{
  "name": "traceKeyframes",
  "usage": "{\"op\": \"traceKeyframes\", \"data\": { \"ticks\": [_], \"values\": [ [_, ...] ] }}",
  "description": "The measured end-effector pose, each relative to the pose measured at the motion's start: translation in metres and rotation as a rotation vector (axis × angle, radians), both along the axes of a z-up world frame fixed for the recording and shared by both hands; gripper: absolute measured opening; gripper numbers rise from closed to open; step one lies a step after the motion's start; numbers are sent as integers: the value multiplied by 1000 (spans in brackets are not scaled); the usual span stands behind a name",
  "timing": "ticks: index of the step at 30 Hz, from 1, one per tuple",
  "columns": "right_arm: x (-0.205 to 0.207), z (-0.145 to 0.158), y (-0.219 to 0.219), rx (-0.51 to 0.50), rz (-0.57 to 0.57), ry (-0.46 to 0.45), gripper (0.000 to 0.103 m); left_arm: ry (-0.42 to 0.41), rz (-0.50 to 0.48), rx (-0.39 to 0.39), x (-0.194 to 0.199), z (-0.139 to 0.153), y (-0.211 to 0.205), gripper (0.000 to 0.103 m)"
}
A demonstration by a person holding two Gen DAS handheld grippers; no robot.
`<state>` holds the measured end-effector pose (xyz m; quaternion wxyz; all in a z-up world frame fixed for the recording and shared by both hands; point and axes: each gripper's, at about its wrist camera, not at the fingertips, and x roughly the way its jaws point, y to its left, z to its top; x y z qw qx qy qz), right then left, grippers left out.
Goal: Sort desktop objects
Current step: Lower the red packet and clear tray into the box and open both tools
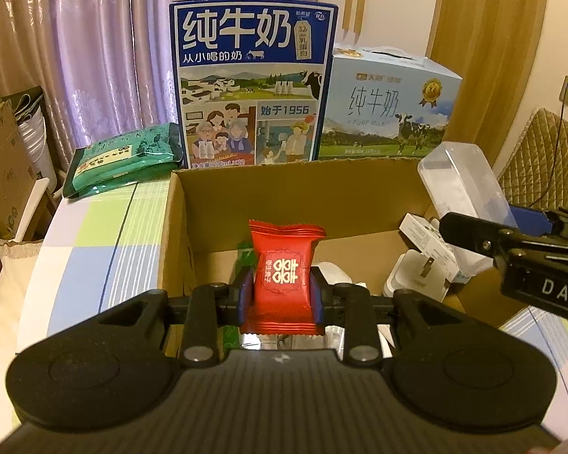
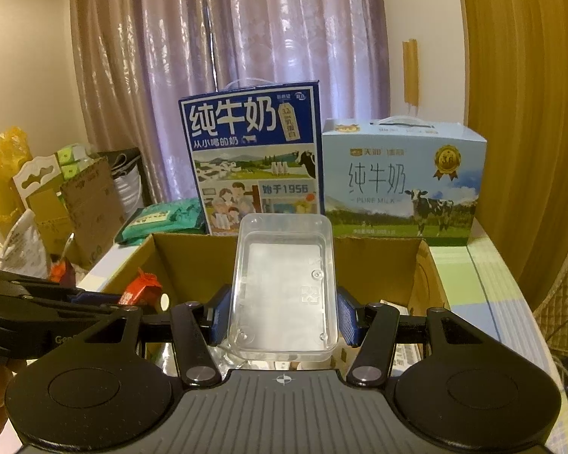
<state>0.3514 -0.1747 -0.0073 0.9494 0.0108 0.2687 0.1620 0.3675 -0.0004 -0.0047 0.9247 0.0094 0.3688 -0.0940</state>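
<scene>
A: Left wrist view, item one?

B: Left gripper [image 1: 282,291], jaws clamped on a red candy packet [image 1: 283,278] bearing a white double-happiness mark. The packet stands upright between the blue pads, above the open cardboard box [image 1: 178,227].

A: Box contents from this side?

B: A white plug adapter [image 1: 416,274] and a small white carton [image 1: 429,244] at the right; something green [image 1: 244,255] just behind the candy, too hidden to identify. The right gripper enters from the right edge, holding a clear plastic tray [image 1: 460,181] over the box's right side.

A: Behind the box?

B: A dark blue milk carton [image 1: 252,87], upright; a pale blue milk carton [image 1: 388,113] beside it on the right; a green foil pack [image 1: 128,157] lying flat to the left. All on a checked tablecloth [image 1: 94,249].

A: Right wrist view?

B: Right gripper [image 2: 282,319], jaws clamped on the sides of the clear plastic tray [image 2: 284,287], its open face toward the camera, above the cardboard box [image 2: 378,261]. The left gripper shows at the left edge with the red candy packet [image 2: 140,289]. Both milk cartons [image 2: 253,159] [image 2: 401,181] and the green foil pack [image 2: 163,217] stand behind.
</scene>
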Motion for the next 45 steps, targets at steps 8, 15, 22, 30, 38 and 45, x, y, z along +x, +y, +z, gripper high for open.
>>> {"op": "traceKeyframes", "data": {
  "ticks": [8,15,22,30,38,45],
  "values": [
    [2,0,1,1,0,5,53,6,5,28,3,-7,-1,32],
    [2,-1,1,5,-2,5,53,4,6,20,2,-6,-1,32],
    [4,-1,1,23,2,10,53,7,6,12,1,-6,0,32],
    [8,-1,5,28,7,5,53,3,5,13,1,-5,-1,36],
    [11,-8,3,41,7,1,73,8,4,16,1,-6,0,36],
    [9,-3,-3,63,-17,-5,75,7,-6,19,0,-6,-2,37]
  ]
}}
